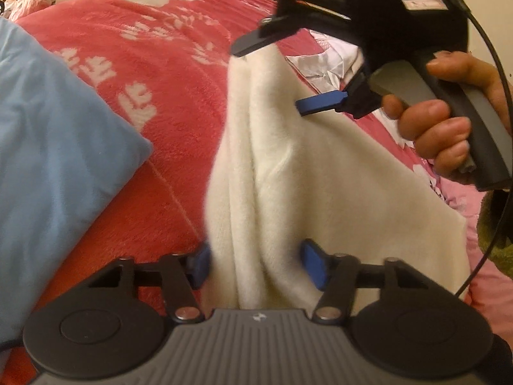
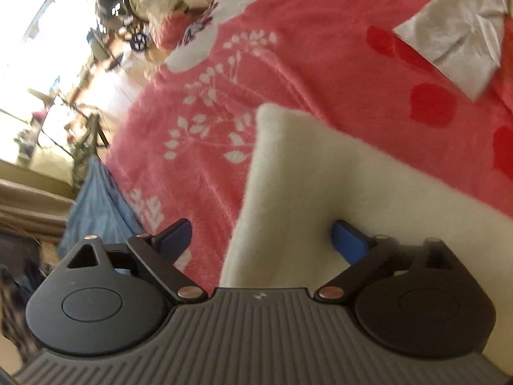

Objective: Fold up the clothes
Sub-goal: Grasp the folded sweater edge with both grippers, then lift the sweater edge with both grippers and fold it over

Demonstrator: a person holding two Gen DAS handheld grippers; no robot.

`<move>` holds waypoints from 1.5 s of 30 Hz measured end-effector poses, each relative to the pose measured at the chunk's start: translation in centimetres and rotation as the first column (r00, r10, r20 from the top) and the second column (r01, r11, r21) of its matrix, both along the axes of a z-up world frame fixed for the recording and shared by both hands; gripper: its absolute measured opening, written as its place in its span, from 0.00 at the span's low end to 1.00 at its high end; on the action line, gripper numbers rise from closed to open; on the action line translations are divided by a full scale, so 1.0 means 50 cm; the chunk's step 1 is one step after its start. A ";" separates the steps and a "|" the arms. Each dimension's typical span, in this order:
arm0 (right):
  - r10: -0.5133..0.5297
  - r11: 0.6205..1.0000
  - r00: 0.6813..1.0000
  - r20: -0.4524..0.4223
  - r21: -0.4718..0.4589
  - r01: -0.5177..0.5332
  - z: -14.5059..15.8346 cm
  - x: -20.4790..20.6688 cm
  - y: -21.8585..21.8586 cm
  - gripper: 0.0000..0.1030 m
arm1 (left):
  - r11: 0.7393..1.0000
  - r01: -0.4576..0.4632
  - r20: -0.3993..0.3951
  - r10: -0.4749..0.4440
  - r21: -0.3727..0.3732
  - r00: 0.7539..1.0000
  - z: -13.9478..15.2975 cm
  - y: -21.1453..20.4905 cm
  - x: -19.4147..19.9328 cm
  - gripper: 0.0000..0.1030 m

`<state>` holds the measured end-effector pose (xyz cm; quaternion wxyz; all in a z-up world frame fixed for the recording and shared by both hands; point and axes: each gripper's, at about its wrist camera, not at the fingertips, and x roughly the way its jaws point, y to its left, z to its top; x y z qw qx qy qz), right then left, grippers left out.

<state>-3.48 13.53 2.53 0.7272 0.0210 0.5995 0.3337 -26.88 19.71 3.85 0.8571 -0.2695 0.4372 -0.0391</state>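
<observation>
The cream fleece garment (image 1: 320, 192) lay on the red floral blanket (image 1: 154, 102). The left gripper (image 1: 255, 264) pinched a bunched fold of it. The right gripper (image 2: 261, 239) stood spread wide above its edge, gripping nothing.

no legible text, brand or number in either view. a small pale emblem sits on the ribbed grey gripper body (image 1: 256, 316), too small to read. a pale label on the other black gripper's housing (image 1: 423, 4) is blurred.
</observation>
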 end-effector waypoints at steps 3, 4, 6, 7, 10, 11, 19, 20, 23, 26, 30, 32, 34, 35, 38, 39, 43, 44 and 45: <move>0.035 0.998 0.998 0.048 -0.056 -0.032 -0.002 -0.018 0.024 0.99 | 1.000 0.014 0.038 -0.014 0.008 0.999 0.013 -0.009 -0.010 0.30; 0.045 0.997 0.997 0.063 -0.073 -0.040 -0.002 -0.024 0.029 0.99 | 0.999 0.026 0.057 -0.027 0.024 0.998 0.021 -0.016 -0.013 0.29; 0.076 0.992 0.993 0.094 -0.108 -0.066 -0.002 -0.036 0.038 0.99 | 0.995 0.062 0.105 -0.070 0.072 0.992 0.040 -0.033 -0.019 0.28; 0.096 0.989 0.989 0.110 -0.127 -0.082 -0.002 -0.041 0.044 0.99 | 0.993 0.082 0.131 -0.093 0.089 0.987 0.052 -0.041 -0.021 0.27; 0.174 0.971 0.971 0.161 -0.192 -0.142 -0.008 -0.061 0.061 0.99 | 0.980 0.140 0.194 -0.167 0.144 0.967 0.083 -0.069 -0.023 0.27; 0.205 0.963 0.962 0.182 -0.215 -0.164 -0.010 -0.068 0.065 0.99 | 0.974 0.159 0.210 -0.192 0.164 0.959 0.092 -0.078 -0.022 0.27; 0.296 0.937 0.892 0.342 -0.285 -0.201 0.016 -0.095 0.007 0.39 | 0.898 0.309 0.243 -0.390 0.312 0.888 0.145 -0.153 -0.001 0.27; 0.264 0.950 0.901 0.345 -0.254 -0.181 0.025 -0.090 -0.012 0.35 | 0.889 0.326 0.249 -0.412 0.322 0.877 0.154 -0.164 -0.001 0.27; 0.148 0.986 0.919 0.365 -0.129 -0.108 0.063 -0.086 -0.085 0.32 | 0.861 0.378 0.273 -0.476 0.341 0.836 0.178 -0.199 -0.008 0.27; 0.014 1.000 0.926 0.377 -0.004 -0.013 0.104 -0.092 -0.172 0.31 | 0.828 0.441 0.290 -0.541 0.347 0.789 0.199 -0.238 -0.011 0.27; -0.163 0.983 0.910 0.381 0.138 0.118 0.150 -0.117 -0.299 0.30 | 0.768 0.542 0.298 -0.635 0.341 0.713 0.224 -0.298 -0.012 0.27; -0.262 0.957 0.897 0.356 0.213 0.195 0.160 -0.133 -0.367 0.30 | 0.731 0.591 0.303 -0.681 0.343 0.666 0.233 -0.331 -0.012 0.27; -0.360 0.920 0.873 0.330 0.281 0.273 0.167 -0.153 -0.438 0.30 | 0.689 0.643 0.306 -0.724 0.333 0.618 0.240 -0.365 -0.010 0.27; -0.401 0.901 0.859 0.320 0.308 0.306 0.168 -0.163 -0.470 0.30 | 0.669 0.669 0.306 -0.743 0.323 0.596 0.243 -0.384 -0.008 0.27; -0.494 0.851 0.818 0.295 0.356 0.386 0.161 -0.191 -0.552 0.30 | 0.615 0.734 0.293 -0.787 0.290 0.543 0.243 -0.433 0.013 0.27; -0.517 0.838 0.808 0.284 0.363 0.408 0.157 -0.196 -0.576 0.30 | 0.597 0.751 0.287 -0.799 0.281 0.528 0.241 -0.449 0.021 0.27; -0.600 0.779 0.767 0.226 0.382 0.497 0.134 -0.209 -0.666 0.30 | 0.530 0.807 0.250 -0.844 0.260 0.474 0.232 -0.516 0.053 0.27; -0.618 0.763 0.760 0.202 0.386 0.519 0.126 -0.211 -0.686 0.30 | 0.513 0.817 0.241 -0.855 0.263 0.459 0.225 -0.527 0.060 0.27; -0.635 0.746 0.752 0.176 0.391 0.539 0.117 -0.214 -0.706 0.30 | 0.495 0.827 0.230 -0.866 0.268 0.444 0.215 -0.539 0.067 0.27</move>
